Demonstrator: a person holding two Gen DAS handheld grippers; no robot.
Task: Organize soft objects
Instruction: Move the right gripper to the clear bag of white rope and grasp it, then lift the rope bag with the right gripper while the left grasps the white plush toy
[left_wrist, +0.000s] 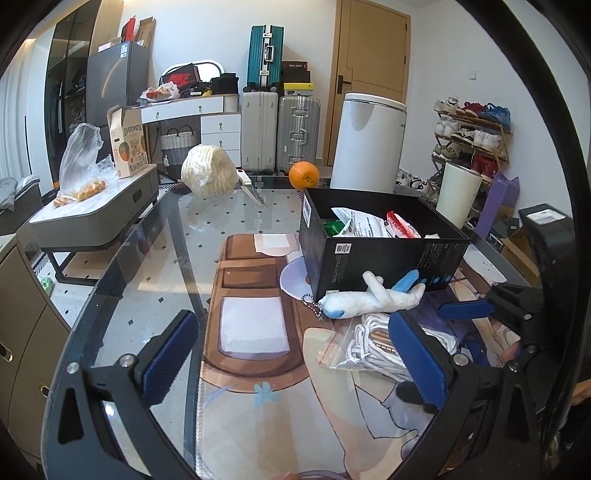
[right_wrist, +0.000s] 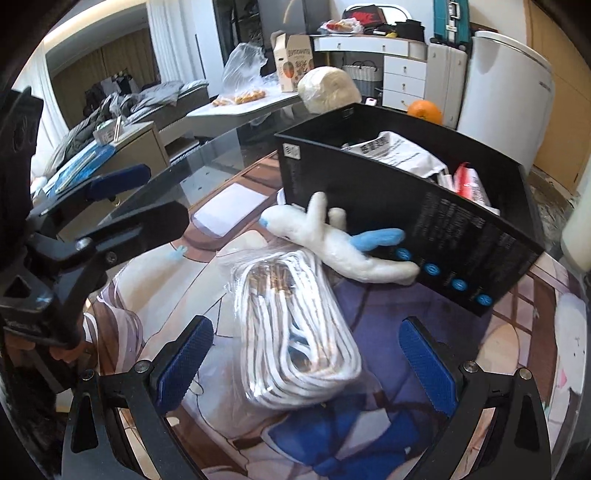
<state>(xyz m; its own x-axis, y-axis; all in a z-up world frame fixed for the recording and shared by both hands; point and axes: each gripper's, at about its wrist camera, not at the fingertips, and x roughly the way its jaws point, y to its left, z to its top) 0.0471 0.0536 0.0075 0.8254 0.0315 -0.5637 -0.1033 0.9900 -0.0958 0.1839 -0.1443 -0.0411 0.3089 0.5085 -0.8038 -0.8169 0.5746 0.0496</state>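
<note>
Both tongs stood wide apart and gripped nothing: the right tongs (right_wrist: 306, 363) straddled the clear zip bag of coiled white cord (right_wrist: 295, 332) on the desk's printed mat (left_wrist: 247, 332), the left tongs (left_wrist: 295, 354) hovered over bare mat beside it. Just beyond, the white-and-blue plush toy (right_wrist: 332, 240) leaned against the black cardboard box (right_wrist: 424, 229). Slick plastic could have slid from the pads, or a dragged bag could have tugged the plush along. The box's depth was hidden; whether bag and plush touched was unclear.
</note>
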